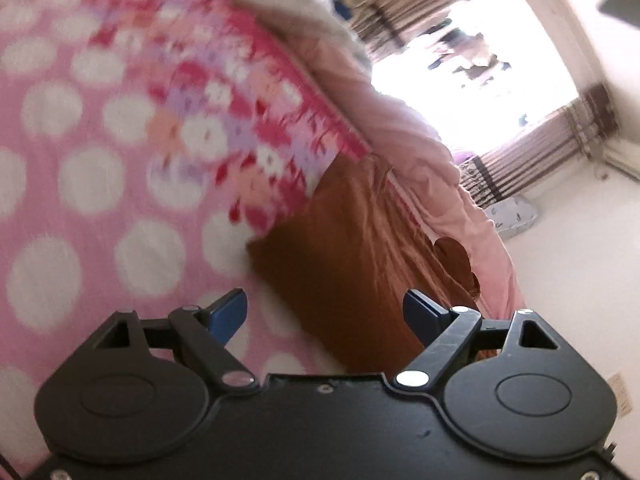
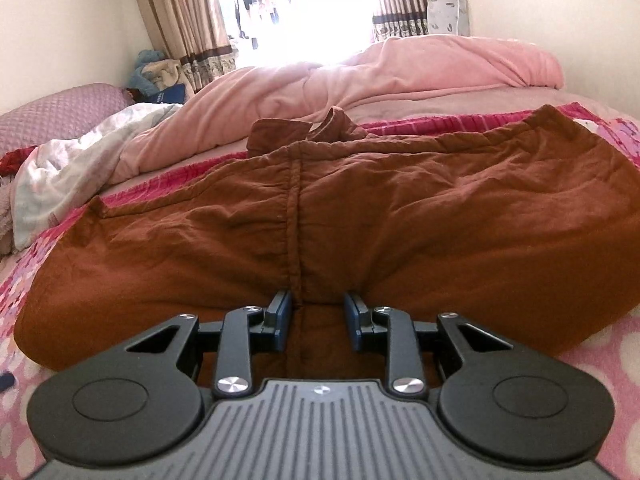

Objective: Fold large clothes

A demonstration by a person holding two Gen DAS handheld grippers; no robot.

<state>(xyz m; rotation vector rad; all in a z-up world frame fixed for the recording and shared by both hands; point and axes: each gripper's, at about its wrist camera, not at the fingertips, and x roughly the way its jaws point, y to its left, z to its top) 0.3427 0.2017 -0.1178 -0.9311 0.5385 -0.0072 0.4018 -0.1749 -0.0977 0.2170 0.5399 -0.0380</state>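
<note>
On the bed we count one brown garment, spread wide over a pink blanket with white dots and a flowered border. One seam runs down the garment's middle, and its collar sits at the far edge, toward twelve o'clock in the right wrist view. Beyond it lie one pink quilt, bunched along the back of the bed, one white crumpled cloth at ten o'clock, and one purple pillow further left. One window with two striped curtains stands behind.

Our left gripper hangs over the dotted blanket with its fingers spread wide and nothing between them; only one corner of the brown garment reaches in from about one o'clock, clear of both blue pads. That view is blurred. At nine o'clock the blanket lies bare and flat, giving plenty of room.

Our right gripper sits at the garment's near hem, right on the centre seam. Its fingers stand partly open with brown cloth between them; we cannot tell whether the pads press on it. Bare blanket shows at both lower corners, at seven and four o'clock.
</note>
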